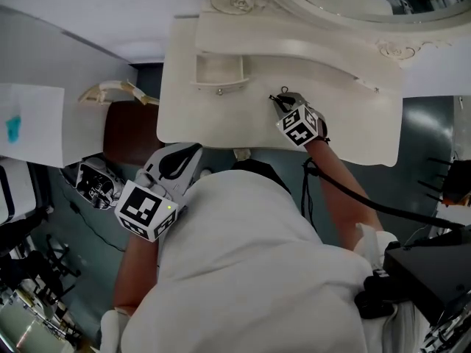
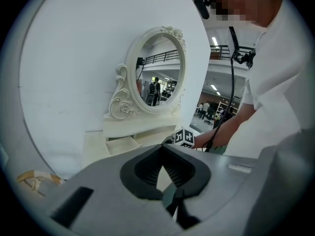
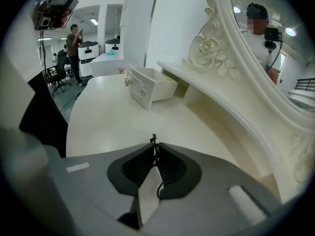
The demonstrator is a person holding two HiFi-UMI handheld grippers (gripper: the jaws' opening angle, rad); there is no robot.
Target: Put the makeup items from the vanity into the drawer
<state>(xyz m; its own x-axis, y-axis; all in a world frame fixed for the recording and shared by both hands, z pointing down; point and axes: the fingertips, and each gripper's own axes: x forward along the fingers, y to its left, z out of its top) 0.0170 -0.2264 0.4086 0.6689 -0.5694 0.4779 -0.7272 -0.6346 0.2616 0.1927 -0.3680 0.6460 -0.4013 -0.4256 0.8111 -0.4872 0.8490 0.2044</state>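
- Makeup item (image 3: 154, 138), thin and dark, was pinched at the very tips of the right gripper (image 3: 154, 148). The jaws were pressed together on it and only a short end stuck out past them. What kind of item it was could not be told.
- Only the right gripper view showed that grip. In the head view the item was just a dark sliver in front of this claw, low over the vanity top (image 1: 221, 127) and right of the drawer (image 1: 218, 76).
- The drawer stood pulled out from under the vanity's raised shelf. The right gripper view showed its front with small knobs, well ahead of the claw. The head view looked down into its open top.
- The left gripper (image 2: 162, 148) had its jaws brought together at the tips, with nothing between them.
- The head view placed this claw off the vanity's front edge, beside the person's white shirt (image 1: 250, 271).
- Its own view looked across at the whole vanity: the oval mirror (image 2: 157, 77) in its carved frame, the open drawer below it, and the right gripper's marker cube (image 2: 184, 137) over the tabletop.
- A dark cable (image 1: 353, 197) ran back from the right gripper along the person's forearm.
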